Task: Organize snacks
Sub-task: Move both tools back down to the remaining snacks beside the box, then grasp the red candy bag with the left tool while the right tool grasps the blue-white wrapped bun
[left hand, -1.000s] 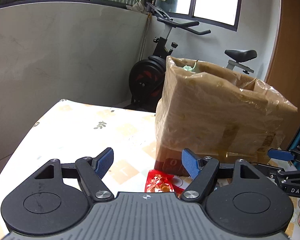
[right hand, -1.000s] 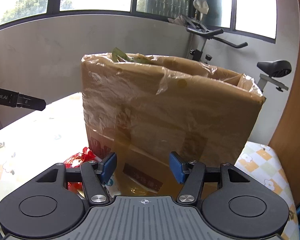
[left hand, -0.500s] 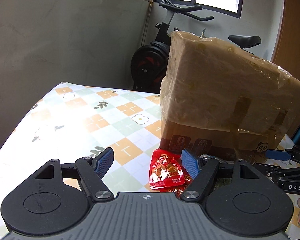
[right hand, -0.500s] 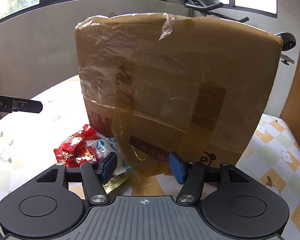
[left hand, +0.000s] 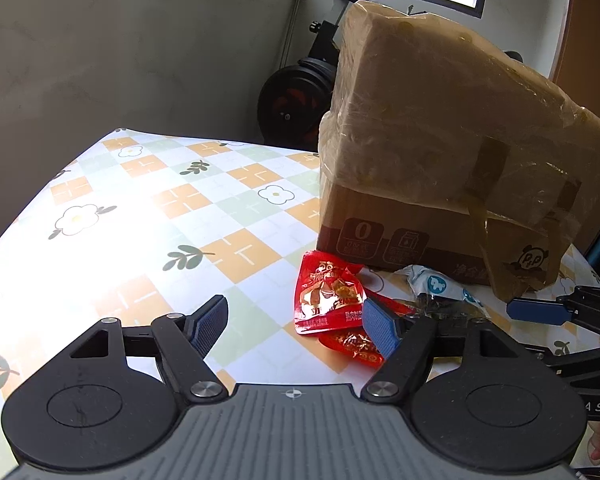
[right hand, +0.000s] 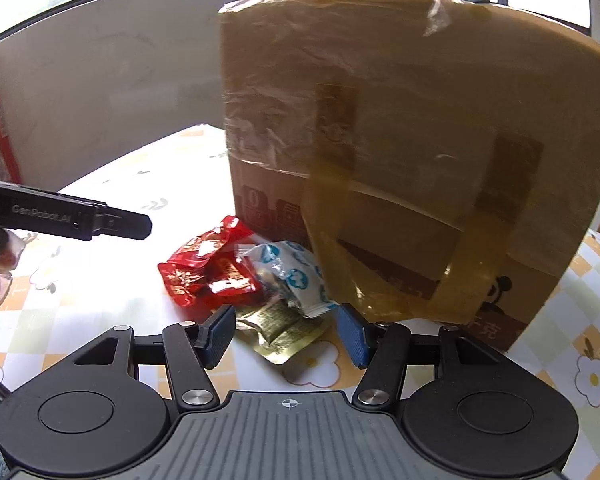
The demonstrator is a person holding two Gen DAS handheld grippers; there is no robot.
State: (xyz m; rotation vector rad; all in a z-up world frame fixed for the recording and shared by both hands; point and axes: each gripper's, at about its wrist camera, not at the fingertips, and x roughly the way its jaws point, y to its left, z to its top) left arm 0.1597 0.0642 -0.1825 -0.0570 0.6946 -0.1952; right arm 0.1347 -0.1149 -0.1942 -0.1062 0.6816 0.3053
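Lying just ahead of open right claw (right hand: 286, 334): gold snack packet (right hand: 282, 330)

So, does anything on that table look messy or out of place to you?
Yes. A few snack packets lie in a loose overlapping heap on the tablecloth at the foot of the cardboard box, rather than inside it. The box itself looks rough: wrapped in wrinkled plastic film and brown tape.

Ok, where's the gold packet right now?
In the right wrist view the gold packet lies flat on the table at the front of the snack pile, just below the white packet, ahead of the right gripper.
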